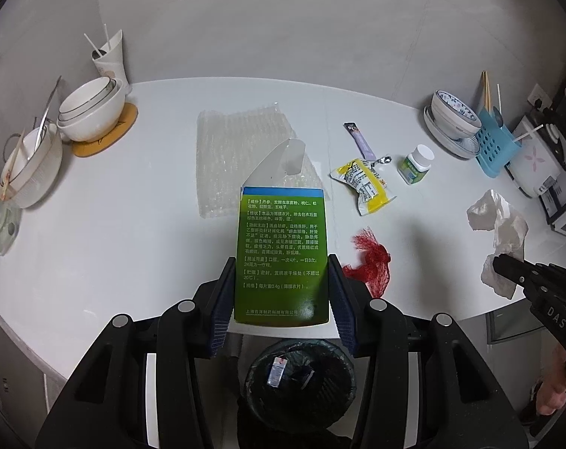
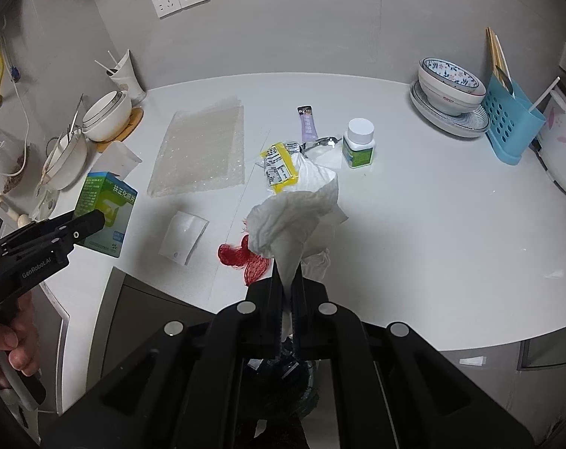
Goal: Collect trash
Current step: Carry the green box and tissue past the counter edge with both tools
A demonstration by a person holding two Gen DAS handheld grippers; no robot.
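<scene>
My left gripper [image 1: 281,265] is shut on a green medicine box [image 1: 281,254] with its top flap open, held above the table's front edge; the same green medicine box [image 2: 105,209] shows at the left of the right wrist view. My right gripper [image 2: 286,273] is shut on a crumpled white tissue [image 2: 298,213], lifted off the table; the tissue [image 1: 500,232] also hangs at the right of the left wrist view. A dark-lined trash bin [image 1: 300,378] stands on the floor below both grippers. On the table lie a red mesh net [image 1: 369,262], a yellow wrapper [image 1: 365,183], a purple sachet [image 1: 359,140] and bubble wrap [image 1: 242,157].
A white pill bottle [image 2: 359,143], stacked bowls [image 2: 103,114] on a coaster, a patterned bowl on plates [image 2: 449,91], a blue utensil holder [image 2: 511,119] and a small white packet [image 2: 182,237] occupy the white table [image 2: 432,243]. A person's hand [image 2: 10,340] grips the left handle.
</scene>
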